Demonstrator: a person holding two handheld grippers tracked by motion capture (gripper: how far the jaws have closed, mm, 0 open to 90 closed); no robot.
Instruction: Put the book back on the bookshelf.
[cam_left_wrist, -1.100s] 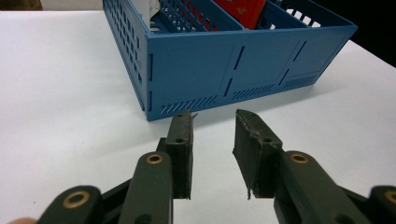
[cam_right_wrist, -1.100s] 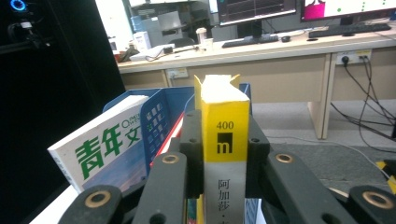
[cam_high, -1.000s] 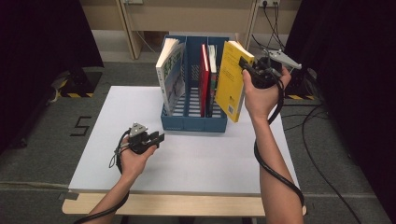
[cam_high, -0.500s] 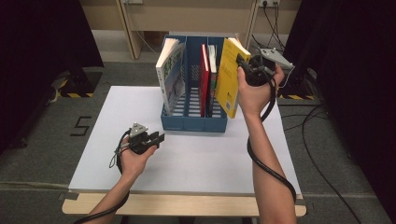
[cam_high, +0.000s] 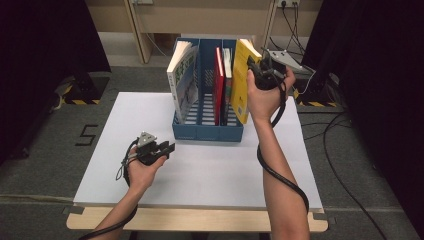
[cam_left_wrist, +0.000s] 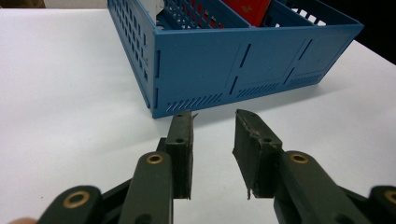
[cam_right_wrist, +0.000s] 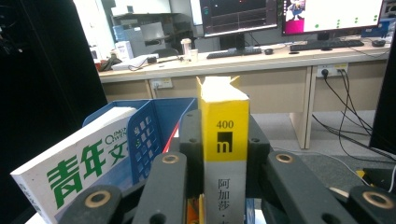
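A blue file rack (cam_high: 207, 131) stands on the white table (cam_high: 200, 175). A white and green book (cam_high: 182, 80) leans in its left slot and a red book (cam_high: 218, 75) stands further right. My right gripper (cam_high: 253, 67) is shut on the spine of a yellow book (cam_high: 242, 85), held upright at the rack's right end. In the right gripper view, the yellow spine (cam_right_wrist: 224, 135) sits between the jaws. Whether its lower edge is inside the slot is hidden. My left gripper (cam_high: 161, 149) rests open and holds nothing in front of the rack's left corner (cam_left_wrist: 187, 79).
Desks with monitors (cam_right_wrist: 238, 16) stand beyond the rack in the right gripper view. Cables (cam_high: 345, 165) lie on the floor to the table's right. Bare white tabletop (cam_left_wrist: 70, 93) spreads left of the rack and along the front edge.
My right hand has carried the yellow book leftward, closer against the rack's right end. The left hand has stayed where it was.
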